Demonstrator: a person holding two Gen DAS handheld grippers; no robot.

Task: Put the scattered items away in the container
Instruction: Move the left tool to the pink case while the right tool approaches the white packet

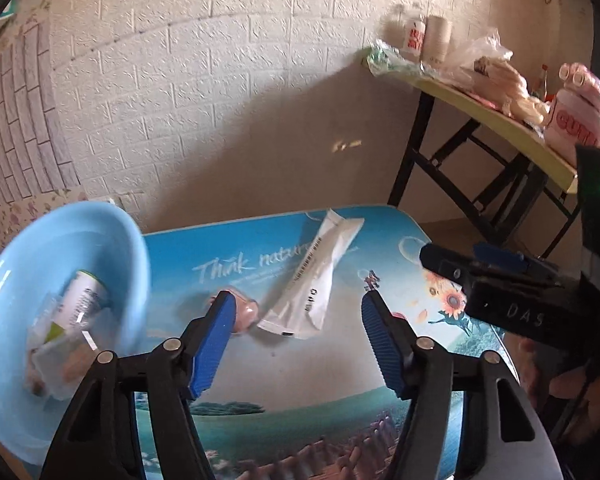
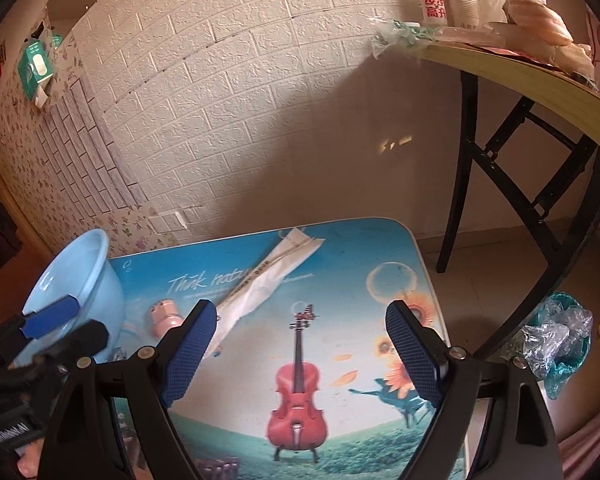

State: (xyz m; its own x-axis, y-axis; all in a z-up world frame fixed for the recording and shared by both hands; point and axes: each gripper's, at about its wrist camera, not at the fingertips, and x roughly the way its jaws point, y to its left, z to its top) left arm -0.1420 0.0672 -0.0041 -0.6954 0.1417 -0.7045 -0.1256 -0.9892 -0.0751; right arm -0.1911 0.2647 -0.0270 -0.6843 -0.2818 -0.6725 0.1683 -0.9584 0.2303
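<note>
On printed table (image 2: 340, 280), white tube (image 2: 260, 280) lies diagonally; both tongs (image 1: 296, 332) (image 2: 300, 348) released.

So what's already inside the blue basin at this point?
In the blue basin, a white bottle with a green label lies on clear and white packets. Anything beneath that pile is covered; the right wrist view shows only the basin's wall.

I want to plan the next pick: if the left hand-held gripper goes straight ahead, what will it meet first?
Probably the white packet lying on the table; it sits between the open fingers of the left hand-held gripper, though depth is unclear.
</note>
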